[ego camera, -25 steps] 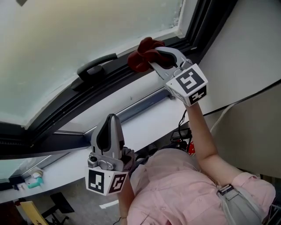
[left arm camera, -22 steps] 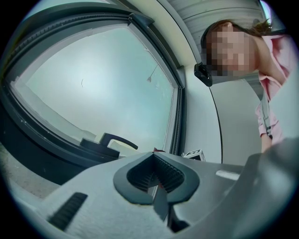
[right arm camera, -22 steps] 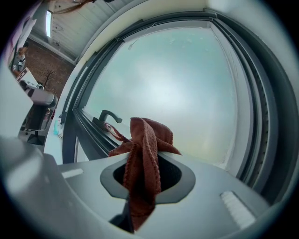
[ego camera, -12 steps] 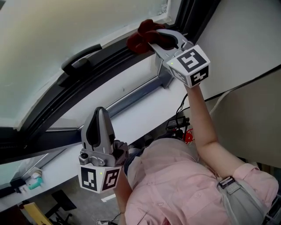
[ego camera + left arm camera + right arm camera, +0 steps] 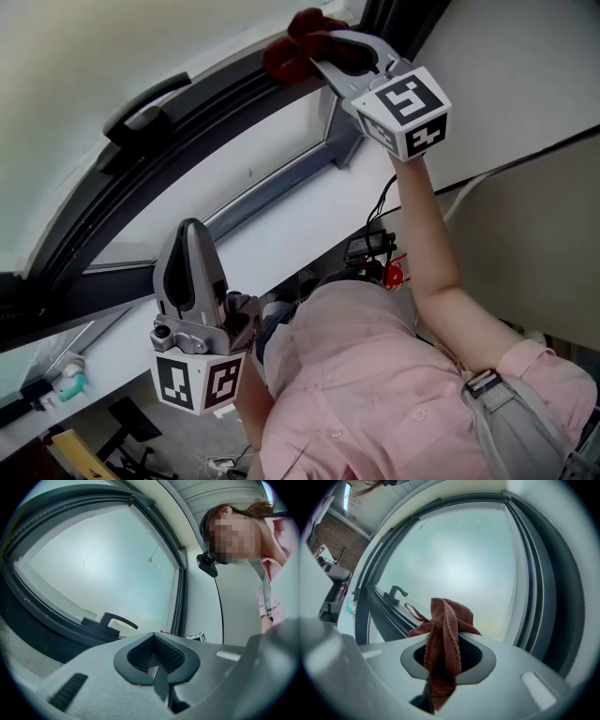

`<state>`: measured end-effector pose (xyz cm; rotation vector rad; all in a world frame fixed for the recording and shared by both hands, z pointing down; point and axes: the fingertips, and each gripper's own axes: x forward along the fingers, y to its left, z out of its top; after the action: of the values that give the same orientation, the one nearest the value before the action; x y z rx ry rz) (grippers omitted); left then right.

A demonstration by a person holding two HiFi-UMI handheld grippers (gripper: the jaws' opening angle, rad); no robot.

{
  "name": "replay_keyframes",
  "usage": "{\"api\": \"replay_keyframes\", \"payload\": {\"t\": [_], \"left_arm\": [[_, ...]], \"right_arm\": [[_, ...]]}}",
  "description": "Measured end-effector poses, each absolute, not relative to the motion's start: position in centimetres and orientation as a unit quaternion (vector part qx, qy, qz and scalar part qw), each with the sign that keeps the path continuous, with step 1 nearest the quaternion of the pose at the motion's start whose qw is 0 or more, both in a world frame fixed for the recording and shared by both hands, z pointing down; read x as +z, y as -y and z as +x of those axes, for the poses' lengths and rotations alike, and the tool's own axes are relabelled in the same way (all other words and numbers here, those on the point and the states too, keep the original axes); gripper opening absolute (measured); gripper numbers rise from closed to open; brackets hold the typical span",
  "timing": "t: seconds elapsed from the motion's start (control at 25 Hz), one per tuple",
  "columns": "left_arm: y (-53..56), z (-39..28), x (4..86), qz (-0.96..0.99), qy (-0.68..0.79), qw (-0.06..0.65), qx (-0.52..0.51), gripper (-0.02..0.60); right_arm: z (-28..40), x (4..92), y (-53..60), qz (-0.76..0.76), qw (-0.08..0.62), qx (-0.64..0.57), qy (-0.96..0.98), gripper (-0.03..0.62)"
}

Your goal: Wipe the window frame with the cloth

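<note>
While right tongs (image 5: 323,56) clamp cloth (image 5: 289,45) at window frame (image 5: 220,105), handle (image 5: 145,103) sits apart.

R tongs (image 5: 326,58) raised, arm outstretched, clamped on cloth (image 5: 292,49); L tongs (image 5: 188,236) low, closed.

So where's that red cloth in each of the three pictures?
Head view: cloth at the top centre, in the right gripper, against the window frame.
Left gripper view: not clearly in it.
Right gripper view: low centre, clamped between the jaws.
Shared landmark: the dark window handle.
</note>
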<state>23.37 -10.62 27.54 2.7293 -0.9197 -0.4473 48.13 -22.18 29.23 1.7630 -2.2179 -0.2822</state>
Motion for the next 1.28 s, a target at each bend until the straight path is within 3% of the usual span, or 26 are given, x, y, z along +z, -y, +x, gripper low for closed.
{"api": "replay_keyframes", "payload": {"t": [0.6, 0.76, 1.28], "left_arm": [[10.9, 20.9, 29.0, 0.925, 0.329, 0.115, -0.151, -0.003], [10.0, 20.1, 28.4, 0.923, 0.335, 0.113, -0.153, -0.003], [9.7, 14.4, 28.0, 0.923, 0.331, 0.116, -0.159, -0.003]], "right_arm": [[51.4, 30.9, 23.3, 0.649, 0.153, -0.094, 0.740, 0.075], [51.9, 29.4, 22.0, 0.653, 0.102, -0.045, 0.749, 0.080], [43.0, 24.3, 12.9, 0.633, 0.014, -0.056, 0.772, 0.078]]}}
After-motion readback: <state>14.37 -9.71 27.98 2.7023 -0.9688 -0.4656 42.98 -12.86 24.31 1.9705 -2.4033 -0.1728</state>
